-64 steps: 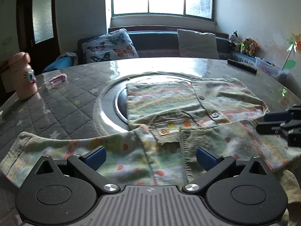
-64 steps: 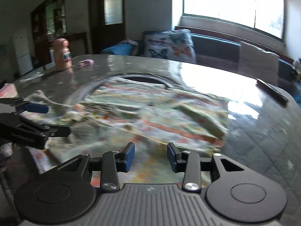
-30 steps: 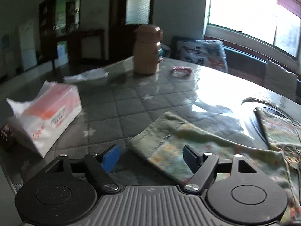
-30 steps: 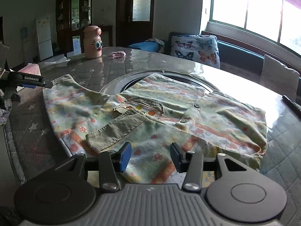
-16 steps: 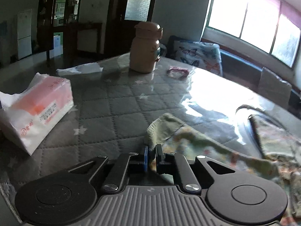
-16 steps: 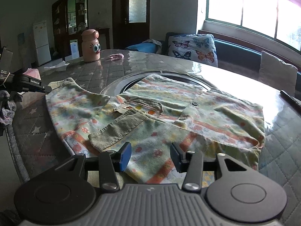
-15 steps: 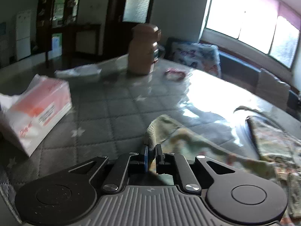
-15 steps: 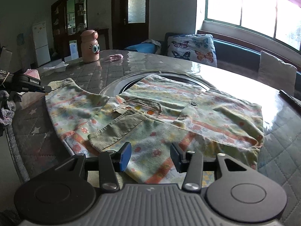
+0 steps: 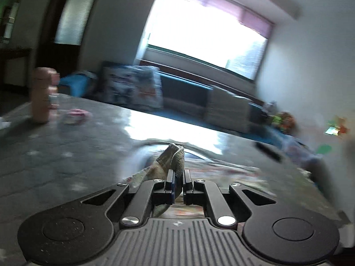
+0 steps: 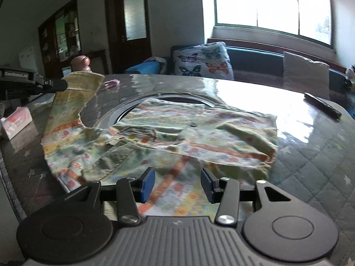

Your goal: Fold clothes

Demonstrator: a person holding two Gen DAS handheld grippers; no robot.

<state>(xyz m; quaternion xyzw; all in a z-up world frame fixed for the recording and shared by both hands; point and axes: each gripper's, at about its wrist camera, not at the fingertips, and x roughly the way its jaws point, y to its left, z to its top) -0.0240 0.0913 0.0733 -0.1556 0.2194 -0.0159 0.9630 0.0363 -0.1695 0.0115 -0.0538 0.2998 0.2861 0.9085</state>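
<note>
On the grey quilted tabletop (image 10: 321,155) with its glossy clear cover, the pale green child's shirt printed with orange and yellow stripes and dots (image 10: 177,137) lay spread across the dark round inset in the middle. And there it was: the left gripper (image 9: 178,182) had its black jaws pinched tight on the ribbed cuff of the shirt's sleeve (image 9: 175,157), the cuff poking up between the blue pads. From the right wrist view, that same left gripper (image 10: 64,84) came in from the left edge, holding the sleeve (image 10: 73,97) up off the table so it hung down in a slope toward the shirt's body. The right gripper (image 10: 176,182) hovered low over the near hem, jaws partly apart, blue pads clear of the cloth, nothing between them. Off to the left sat a pink and white pack of tissues (image 10: 16,122), and behind the lifted cuff stood a peach-coloured bottle (image 10: 81,63). A small pink item (image 10: 112,82) lay near it; the blur kept it unreadable. On the right side a dark slim bar-shaped object (image 10: 322,105) rested on the table, and a white cushion printed with butterflies (image 10: 203,61) leaned on the blue bench under the bright window (image 10: 273,6).
</note>
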